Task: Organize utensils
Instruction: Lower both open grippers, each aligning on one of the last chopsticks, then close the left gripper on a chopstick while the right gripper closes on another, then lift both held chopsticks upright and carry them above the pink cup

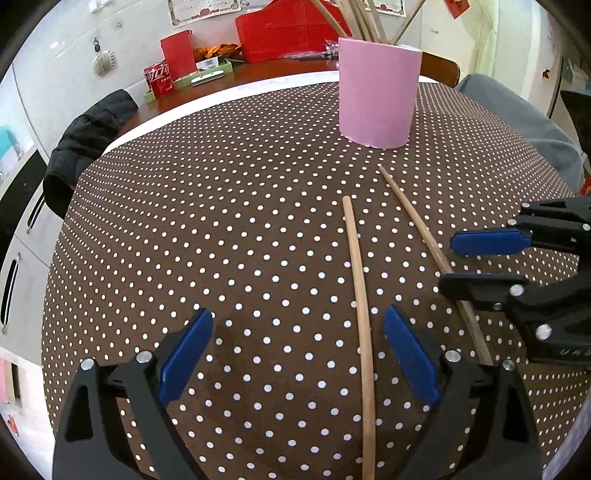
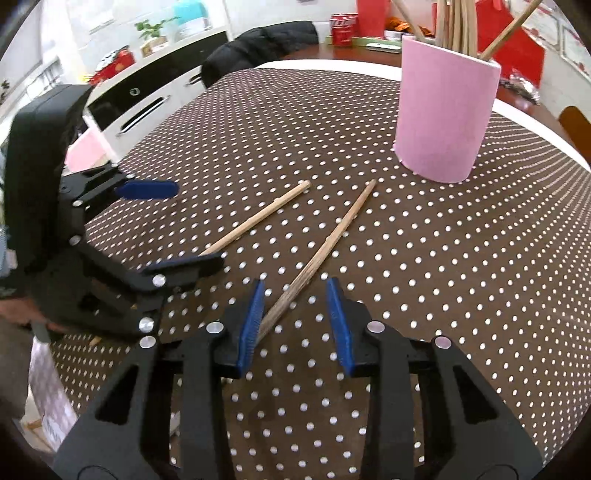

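Two wooden chopsticks lie on the brown polka-dot tablecloth point(image 1: 221, 240). The lighter chopstick point(image 1: 360, 295) point(image 2: 258, 218) runs between the jaws of my open left gripper point(image 1: 299, 354), nearer its right pad. The darker chopstick point(image 1: 424, 236) point(image 2: 325, 243) runs between the jaws of my open right gripper point(image 2: 295, 321), touching or close to the left pad. A pink cylindrical holder point(image 1: 376, 92) point(image 2: 443, 110) with several wooden sticks stands upright beyond them. Each gripper shows in the other's view: the right one point(image 1: 465, 262), the left one point(image 2: 177, 225).
A black jacket point(image 1: 85, 140) hangs at the table's far left. A red cola can point(image 1: 159, 77), a green tray point(image 1: 207, 77) and red bags point(image 1: 288, 33) sit at the back. White cabinets point(image 2: 147, 107) stand beside the table. A grey cushion point(image 1: 524, 122) is at the right.
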